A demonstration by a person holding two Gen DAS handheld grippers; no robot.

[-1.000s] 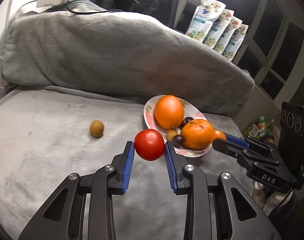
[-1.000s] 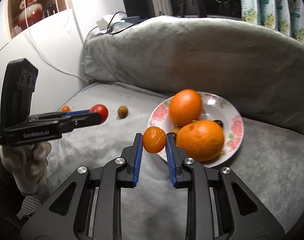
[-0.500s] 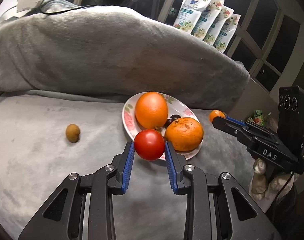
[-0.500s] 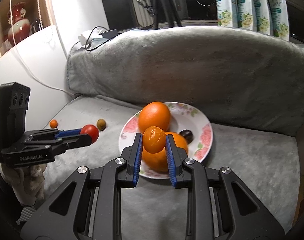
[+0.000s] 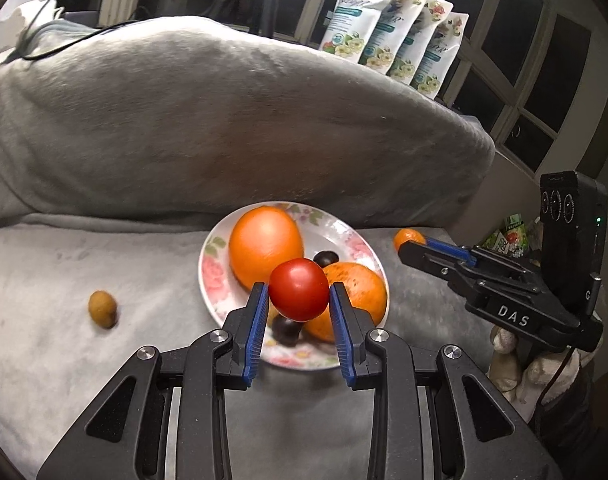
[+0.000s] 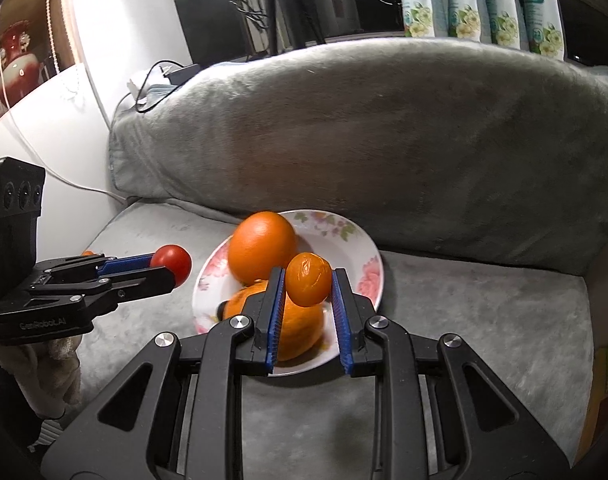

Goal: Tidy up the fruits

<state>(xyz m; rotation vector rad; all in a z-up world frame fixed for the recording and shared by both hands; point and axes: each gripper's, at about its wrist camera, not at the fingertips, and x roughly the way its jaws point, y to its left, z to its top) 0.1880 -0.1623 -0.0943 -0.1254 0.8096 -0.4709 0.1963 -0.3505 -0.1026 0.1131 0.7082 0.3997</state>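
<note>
Left gripper [image 5: 299,300] clamped on red tomato [image 5: 298,290], held above near edge of flowered plate [image 5: 211,276]. Right gripper [image 6: 308,286] clamped on small orange fruit [image 6: 308,279], also above plate. Two oranges and dark fruits lay on plate. Small brown fruit [image 5: 102,308] lay on grey blanket [image 5: 43,320], left of plate.

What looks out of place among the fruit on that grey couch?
One small brown fruit lies alone on the grey blanket, apart from the flowered plate where the oranges sit. The red tomato and small orange fruit are not down yet, each held in jaws above the plate.
</note>
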